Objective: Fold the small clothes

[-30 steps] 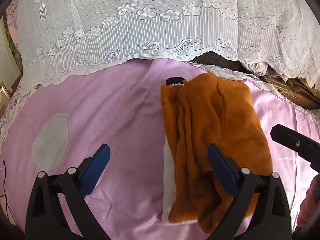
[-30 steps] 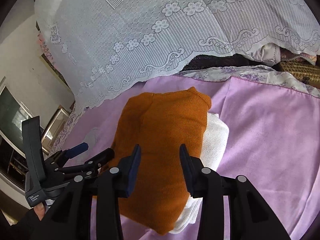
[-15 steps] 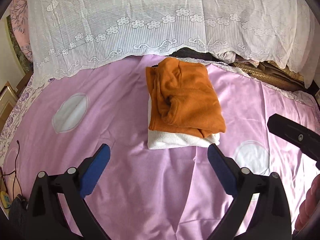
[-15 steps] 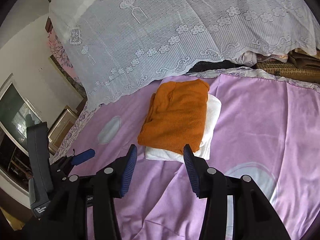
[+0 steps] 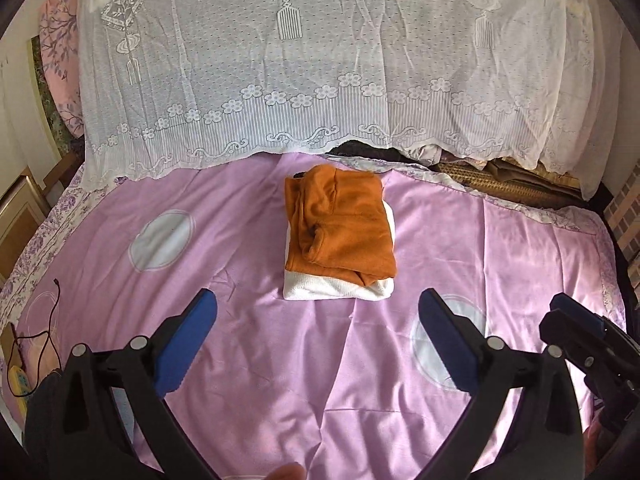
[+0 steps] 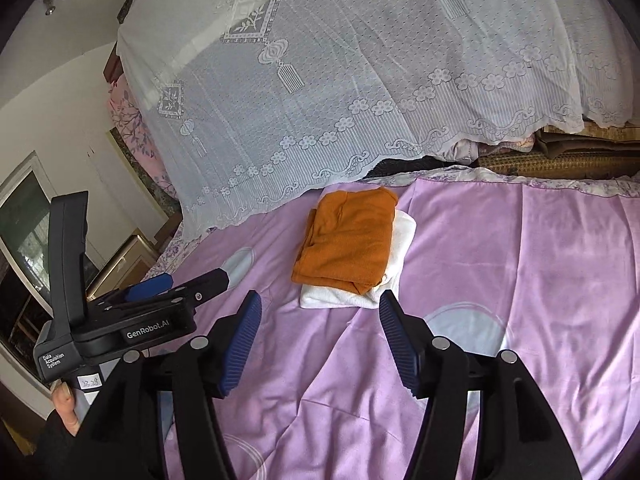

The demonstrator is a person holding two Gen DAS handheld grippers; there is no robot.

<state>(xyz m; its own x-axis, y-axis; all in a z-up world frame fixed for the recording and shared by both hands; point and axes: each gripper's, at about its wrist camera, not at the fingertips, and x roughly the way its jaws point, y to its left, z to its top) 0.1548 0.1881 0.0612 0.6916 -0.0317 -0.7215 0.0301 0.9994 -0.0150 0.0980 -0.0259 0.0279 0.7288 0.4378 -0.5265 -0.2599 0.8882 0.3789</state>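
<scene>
While the left gripper (image 5: 316,340) hangs low in the left wrist view, its jaws stand wide apart, holding and touching nothing, with pink bedsheet (image 5: 248,360) between the blue pads (image 5: 186,344). Above them, at the centre of the frame, a folded orange garment (image 5: 344,228) lies on top of a folded white garment (image 5: 332,290); the white one shows along the near edge and the right side. The stack's long axis runs from the bottom of the frame toward the top, its far end near the hem of a white lace cloth (image 5: 320,80) that fills the upper half. The stack is well apart from the jaws. At the lower right edge the right gripper (image 5: 576,332) enters the frame. A dark cable (image 5: 44,336) lies at the lower left.

Seen from the right wrist view, the right gripper's (image 6: 320,340) jaws are also apart, though less widely, and empty over the bedsheet (image 6: 520,280). Just above them, the near edge of the white garment (image 6: 340,300) sits close to the fingertips without touching. The orange garment (image 6: 348,240) rests on it, the long axis leaning slightly from lower left to upper right. At the lower left of the frame the left gripper (image 6: 180,284) is held in a hand (image 6: 66,404), its jaws apart. The lace cloth (image 6: 360,80) covers the upper part.
</scene>
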